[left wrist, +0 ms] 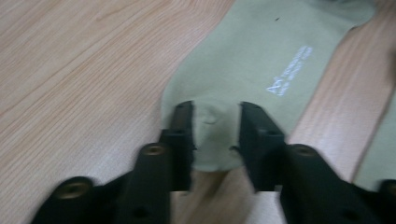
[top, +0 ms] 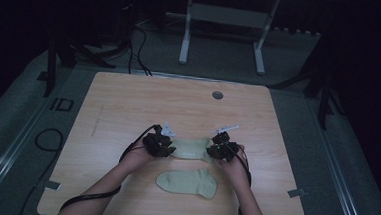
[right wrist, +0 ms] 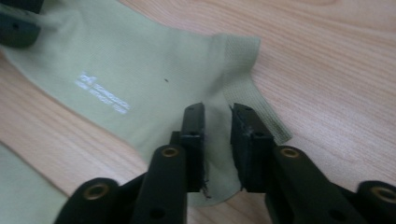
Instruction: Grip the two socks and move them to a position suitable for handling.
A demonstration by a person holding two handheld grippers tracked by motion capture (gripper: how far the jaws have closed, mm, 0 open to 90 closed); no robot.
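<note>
A pale green sock [top: 191, 148] with small white lettering lies stretched across the wooden table [top: 129, 98] between my two grippers. My left gripper [top: 158, 143] holds its rounded toe end: in the left gripper view the sock [left wrist: 261, 51] puckers between the jaws of the left gripper [left wrist: 215, 109], which are drawn close. My right gripper [top: 221, 147] is at the ribbed cuff end, where the right gripper [right wrist: 217, 109] pinches the sock [right wrist: 140, 70] in a narrow gap. A second green sock [top: 188, 182] lies flat nearer the person.
A round grommet hole [top: 217, 95] sits near the table's far edge. Cables [top: 46, 139] trail off the left side onto the floor. A white desk frame [top: 223, 34] stands behind the table. The second sock's edge [left wrist: 380, 144] lies close to the grippers.
</note>
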